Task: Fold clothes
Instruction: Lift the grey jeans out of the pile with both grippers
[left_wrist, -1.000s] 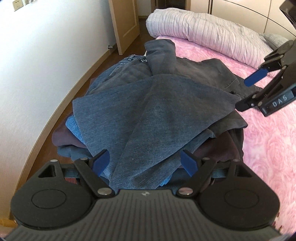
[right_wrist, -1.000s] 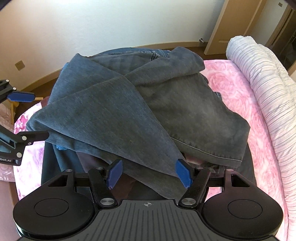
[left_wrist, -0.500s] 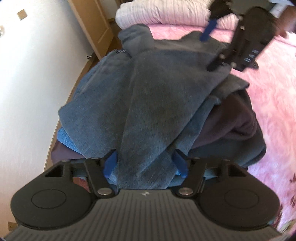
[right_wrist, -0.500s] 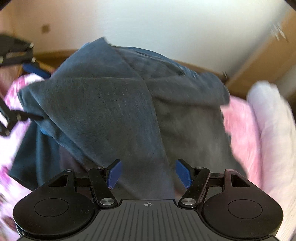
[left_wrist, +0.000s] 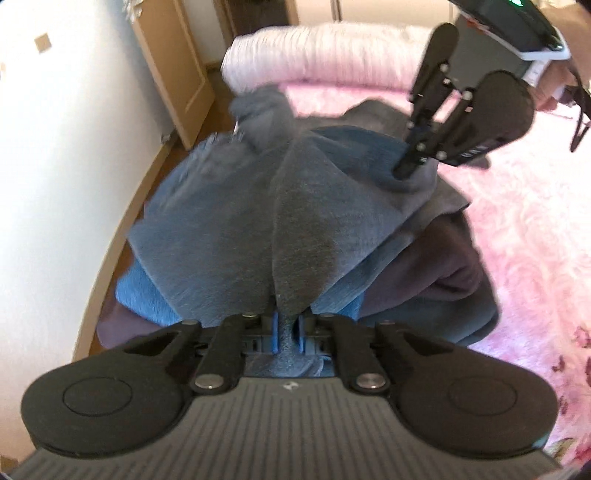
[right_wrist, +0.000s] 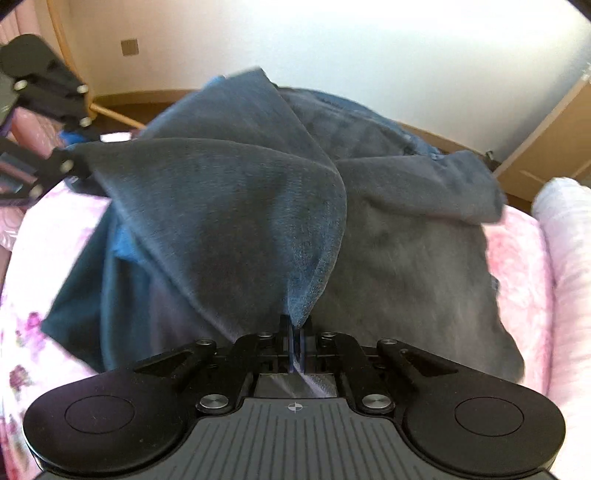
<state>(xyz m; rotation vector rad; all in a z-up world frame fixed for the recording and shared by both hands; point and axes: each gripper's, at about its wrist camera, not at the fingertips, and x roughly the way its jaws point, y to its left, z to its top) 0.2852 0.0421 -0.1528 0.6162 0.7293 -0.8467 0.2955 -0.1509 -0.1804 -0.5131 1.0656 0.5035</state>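
A dark blue-grey denim garment (left_wrist: 258, 221) lies on top of a heap of clothes at the bed's edge. My left gripper (left_wrist: 286, 330) is shut on a pinched fold at its near edge. My right gripper (right_wrist: 293, 341) is shut on another corner of the same garment (right_wrist: 229, 221), which rises in a peak from the jaws. In the left wrist view the right gripper (left_wrist: 402, 171) bites the cloth at the far right. The left gripper (right_wrist: 79, 166) shows at the left edge of the right wrist view, holding the cloth's corner.
Under the denim lie a bright blue piece (left_wrist: 140, 291), a dark maroon piece (left_wrist: 436, 269) and other dark clothes. The pink floral bedspread (left_wrist: 524, 236) extends right. A rolled pale quilt (left_wrist: 325, 55) lies at the back. A white wall (left_wrist: 55, 147) and wooden door (left_wrist: 177, 74) stand left.
Both grippers have gone from open to shut on the denim garment's edges. The cloth now rises in pinched folds. The right gripper moved in over the heap.
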